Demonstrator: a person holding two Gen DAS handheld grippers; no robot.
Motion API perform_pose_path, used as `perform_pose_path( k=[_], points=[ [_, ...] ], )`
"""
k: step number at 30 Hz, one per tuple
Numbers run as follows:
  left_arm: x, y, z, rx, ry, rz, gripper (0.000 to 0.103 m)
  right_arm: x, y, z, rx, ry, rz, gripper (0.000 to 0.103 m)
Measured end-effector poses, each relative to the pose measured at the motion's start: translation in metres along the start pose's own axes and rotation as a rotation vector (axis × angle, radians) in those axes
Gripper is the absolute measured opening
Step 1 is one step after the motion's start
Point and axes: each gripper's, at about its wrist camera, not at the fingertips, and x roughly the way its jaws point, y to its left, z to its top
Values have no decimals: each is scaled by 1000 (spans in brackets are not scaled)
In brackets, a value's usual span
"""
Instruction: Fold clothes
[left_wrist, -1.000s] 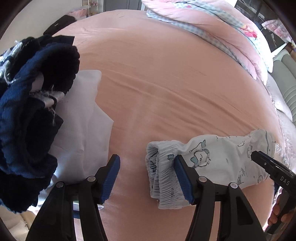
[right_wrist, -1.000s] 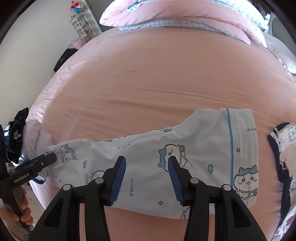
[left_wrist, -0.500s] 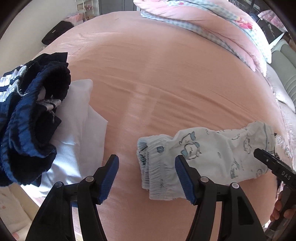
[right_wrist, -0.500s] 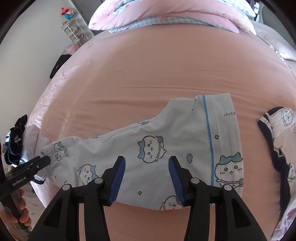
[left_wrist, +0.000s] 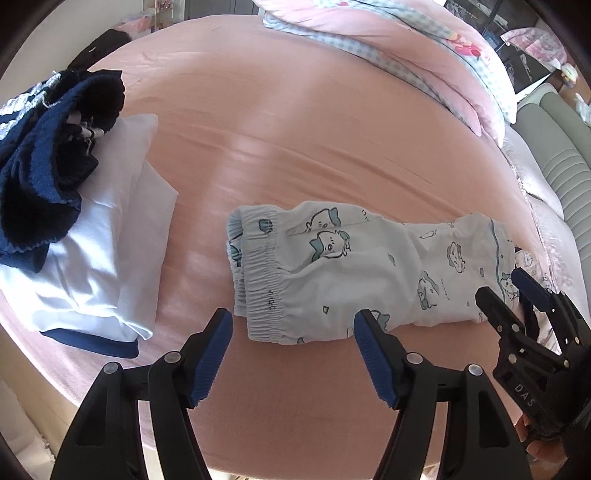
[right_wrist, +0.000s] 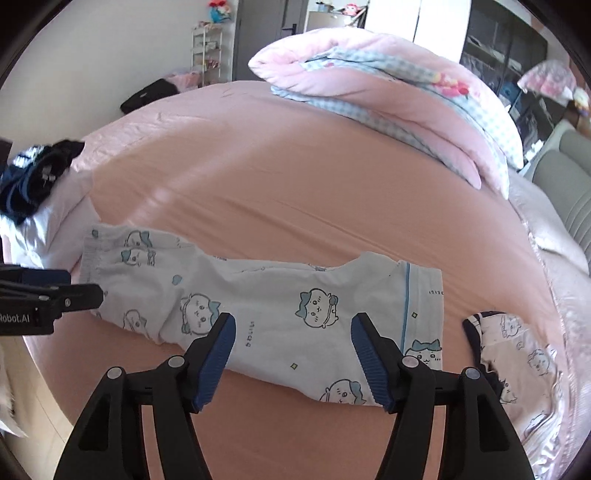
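Pale blue cartoon-print pyjama trousers (left_wrist: 354, 269) lie flat, folded lengthwise, on the pink bed sheet (left_wrist: 295, 129); they also show in the right wrist view (right_wrist: 280, 306). Their elastic waistband (left_wrist: 258, 280) lies just beyond my left gripper (left_wrist: 293, 352), which is open and empty above the near edge. My right gripper (right_wrist: 291, 356) is open and empty over the trouser leg near the blue-striped cuff (right_wrist: 421, 314). It also shows in the left wrist view (left_wrist: 513, 291).
A dark navy garment (left_wrist: 44, 166) lies on a white folded cloth (left_wrist: 107, 258) at the left. A matching print garment with navy trim (right_wrist: 517, 354) lies at the right. A pink and checked duvet (right_wrist: 388, 92) is piled at the back. The bed edge is close below the grippers.
Both grippers have pulled back toward the near bed edge and lifted their view. The trousers lie off the jaws, released, with the waistband now beyond the left gripper.
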Motion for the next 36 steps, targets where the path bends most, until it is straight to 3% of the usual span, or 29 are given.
perform_pose_path(
  k=[3,8,11,17,25,28,34,36],
  points=[
    [5,2,-1,7,28,-15,67,1,15,-10,-73,17,-20,65],
    [13,6,-3,24,49,-22,67,-3,44,-24,-286,-50,-114,65],
    [16,11,-3,5,53,-68,66,7,56,-30,-346,-25,-154,65],
    [20,17,-3,-11,59,-115,66,22,70,-30,-412,-1,-196,65],
    [22,30,0,-58,10,-197,66,26,85,-24,-420,14,-141,65],
    [23,30,2,-57,3,-206,66,28,68,-23,-285,81,-37,65],
    [25,25,2,-25,-37,-176,66,26,1,-34,86,180,221,65],
    [27,23,4,-14,-48,-157,64,28,-22,-43,211,207,271,65]
  ],
)
